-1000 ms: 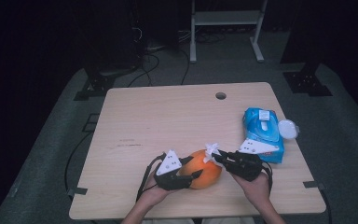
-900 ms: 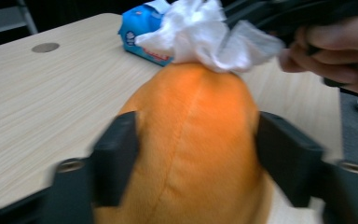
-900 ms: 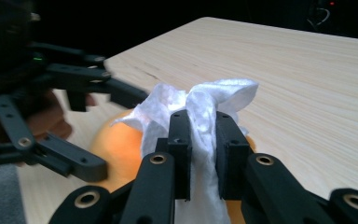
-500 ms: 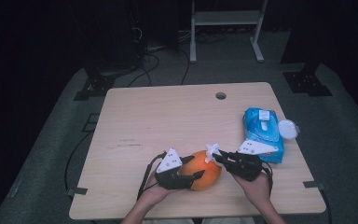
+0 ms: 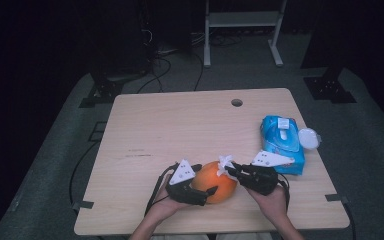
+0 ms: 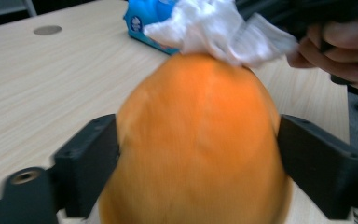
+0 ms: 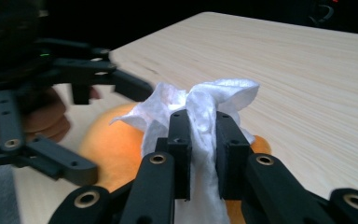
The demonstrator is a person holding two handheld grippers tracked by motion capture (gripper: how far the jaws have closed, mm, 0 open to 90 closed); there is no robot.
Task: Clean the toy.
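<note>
A round orange fruit (image 5: 219, 181) lies near the table's front edge. My left gripper (image 5: 207, 179) reaches around it from the left. Its jaws have just been opening and now flank the fruit (image 6: 196, 116), one on each side, without pressing on it. My right gripper (image 5: 228, 170) comes in from the right, shut on a crumpled white wipe (image 5: 225, 162). The wipe (image 7: 205, 98) rests on top of the fruit (image 7: 107, 140), pinched between the right gripper (image 7: 204, 116) jaws.
A blue pack of wipes (image 5: 281, 142) lies at the right edge of the wooden table (image 5: 180, 125), with a small white round lid (image 5: 309, 137) beside it. A cable hole (image 5: 236, 102) sits at the far side. Dark floor and stands surround the table.
The left gripper's jaws stand wider apart around the fruit than before. Both hands, the fruit and the wipe have stayed about where they were.
</note>
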